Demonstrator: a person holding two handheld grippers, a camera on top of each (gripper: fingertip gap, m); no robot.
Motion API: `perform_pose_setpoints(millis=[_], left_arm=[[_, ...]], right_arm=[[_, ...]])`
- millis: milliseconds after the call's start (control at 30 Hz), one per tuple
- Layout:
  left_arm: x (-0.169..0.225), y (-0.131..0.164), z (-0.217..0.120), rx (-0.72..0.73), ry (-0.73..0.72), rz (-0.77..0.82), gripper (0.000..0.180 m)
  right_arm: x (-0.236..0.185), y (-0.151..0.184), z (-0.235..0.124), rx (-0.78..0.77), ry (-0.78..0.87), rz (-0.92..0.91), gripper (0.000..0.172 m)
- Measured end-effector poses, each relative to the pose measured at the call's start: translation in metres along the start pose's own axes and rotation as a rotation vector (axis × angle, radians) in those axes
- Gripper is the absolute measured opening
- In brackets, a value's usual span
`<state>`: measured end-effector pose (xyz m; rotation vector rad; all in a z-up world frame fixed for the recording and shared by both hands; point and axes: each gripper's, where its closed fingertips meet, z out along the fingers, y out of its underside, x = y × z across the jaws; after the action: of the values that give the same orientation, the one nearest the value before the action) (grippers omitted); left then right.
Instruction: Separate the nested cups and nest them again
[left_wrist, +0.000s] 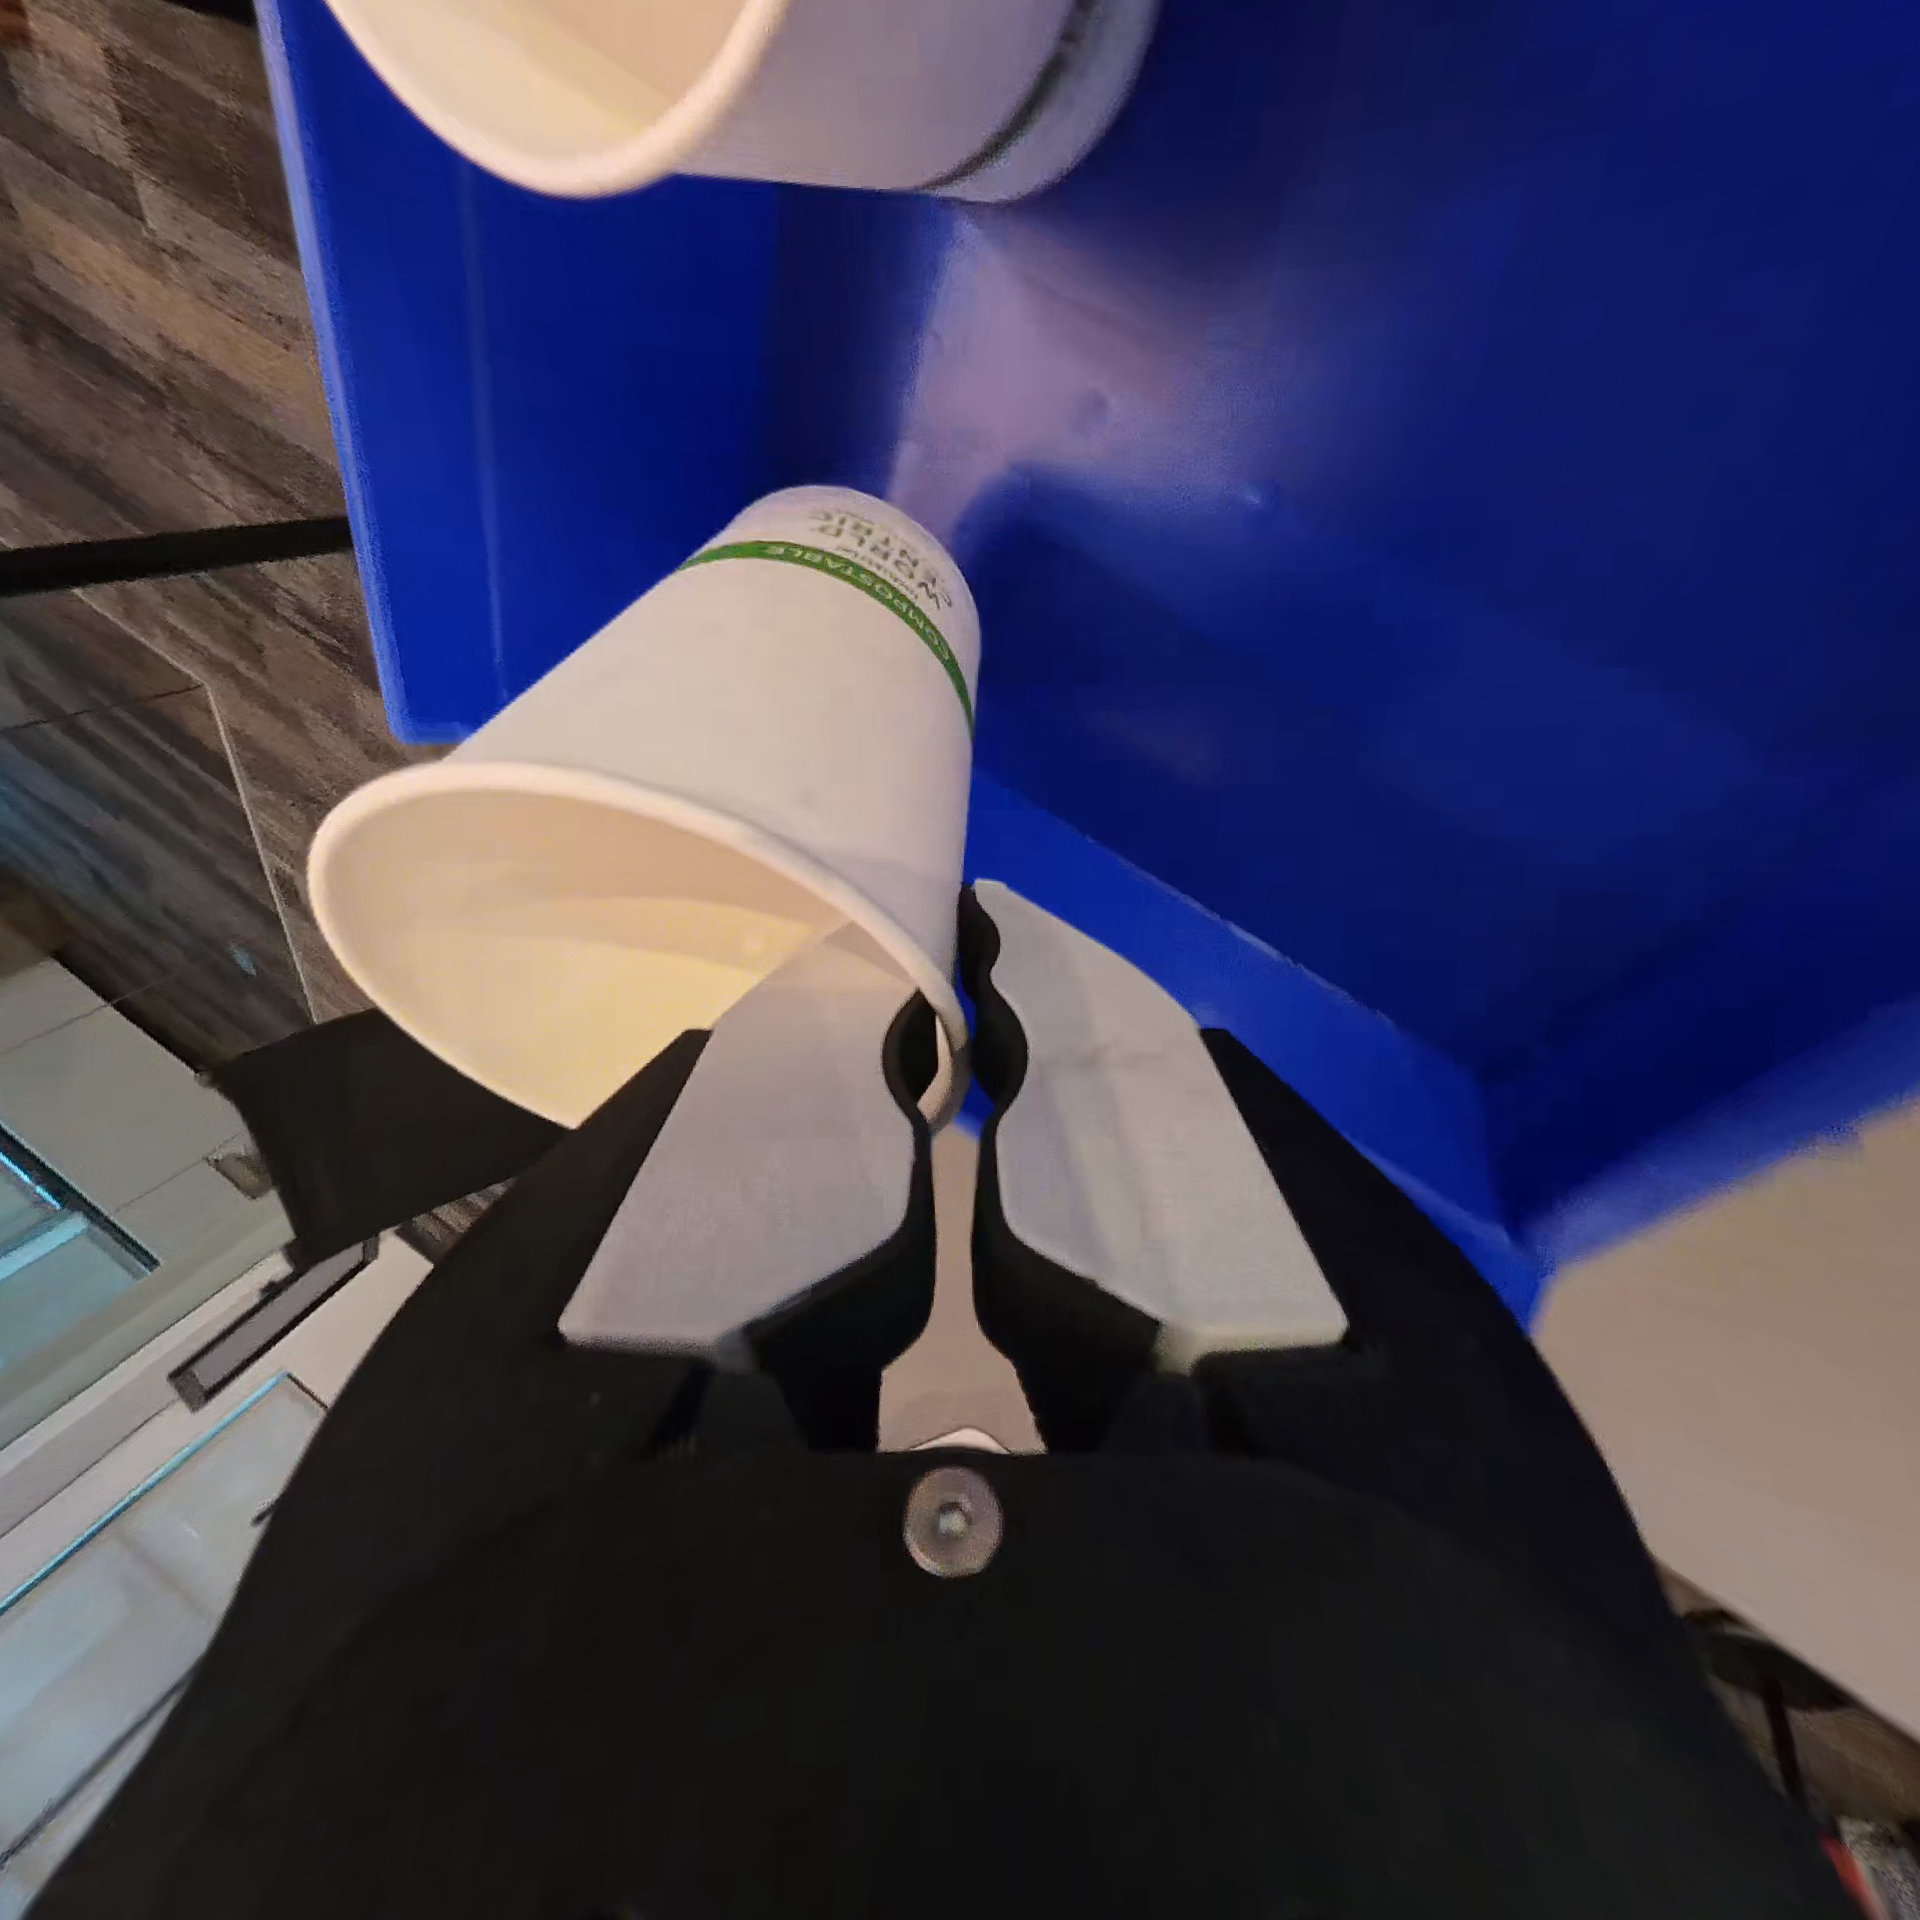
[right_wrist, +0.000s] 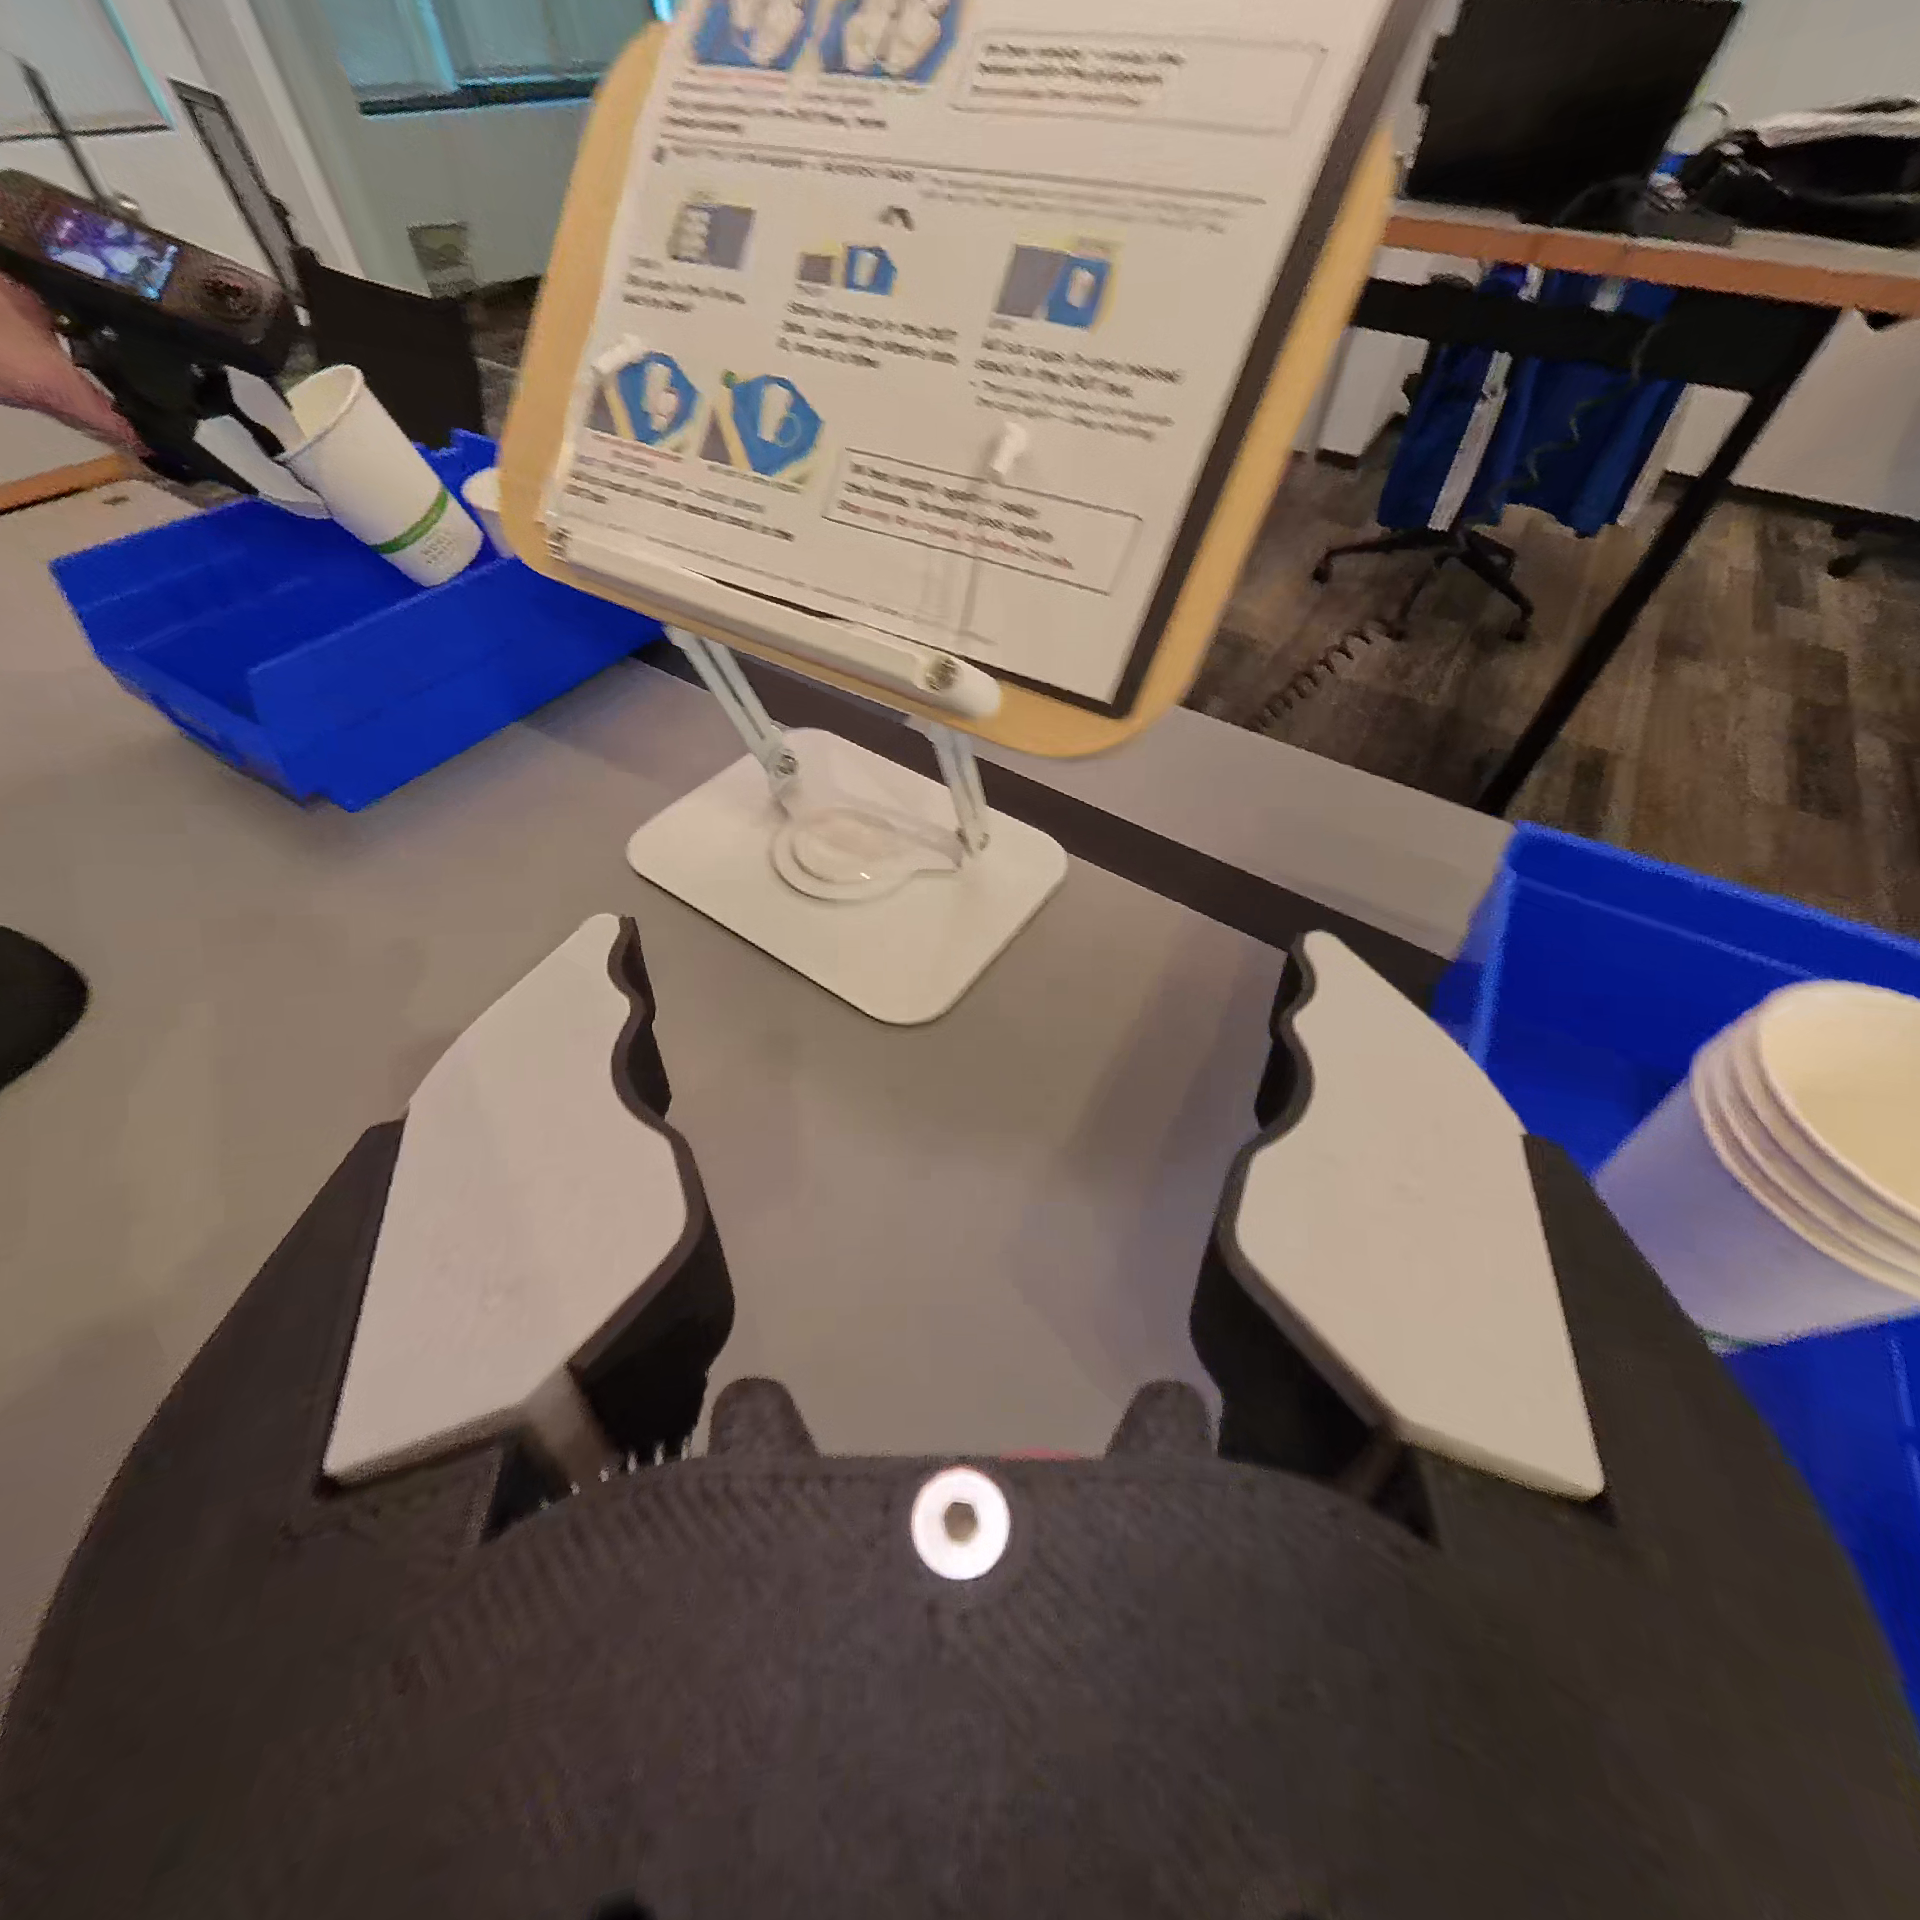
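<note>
The left gripper (left_wrist: 961, 1023) has its jaws clamped on the rim wall of a white paper cup (left_wrist: 727, 769) with a green band near its base — one finger inside the mouth, the other against the outer wall. The cup hangs tilted over a blue bin (left_wrist: 1455, 520) that sits at the far left corner of the grey bench (right_wrist: 260, 987). A second white cup (left_wrist: 727, 83) is also in that bin, beyond the held one. In the right wrist view the same held cup (right_wrist: 379, 473) leans over the bin (right_wrist: 395, 675), with a person's hand (right_wrist: 62, 395) at the gripper's handle.

The right gripper (right_wrist: 961, 1039) hangs over the middle of the bench with its jaws wide apart and nothing between them. A stack of nested white cups (right_wrist: 1818, 1164) stands in another blue bin (right_wrist: 1621, 935) at the bench's right edge — just beside the right finger, not touched. A white stand (right_wrist: 862, 894) carrying an instruction sheet (right_wrist: 935, 343) rests near the far edge.
</note>
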<state>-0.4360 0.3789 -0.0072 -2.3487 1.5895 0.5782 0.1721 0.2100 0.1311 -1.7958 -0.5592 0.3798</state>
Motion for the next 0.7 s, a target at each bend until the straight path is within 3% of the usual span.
perform_pose_setpoints(millis=[200,467,700], left_arm=[[0.065,0.007,-0.11,0.084,0.072,0.229,0.001],[0.175,-0.072,-0.234,0.261,0.165,0.696,0.0],[0.224,-0.118,-0.291,0.373,0.209,0.94,0.001]], right_arm=[[-0.101,-0.033,0.037,0.019,-0.281,-0.074,0.12],[-0.273,-0.064,0.092,-0.043,-0.85,-0.248,0.13],[-0.327,-0.079,0.102,-0.017,-1.06,-0.211,0.132]])
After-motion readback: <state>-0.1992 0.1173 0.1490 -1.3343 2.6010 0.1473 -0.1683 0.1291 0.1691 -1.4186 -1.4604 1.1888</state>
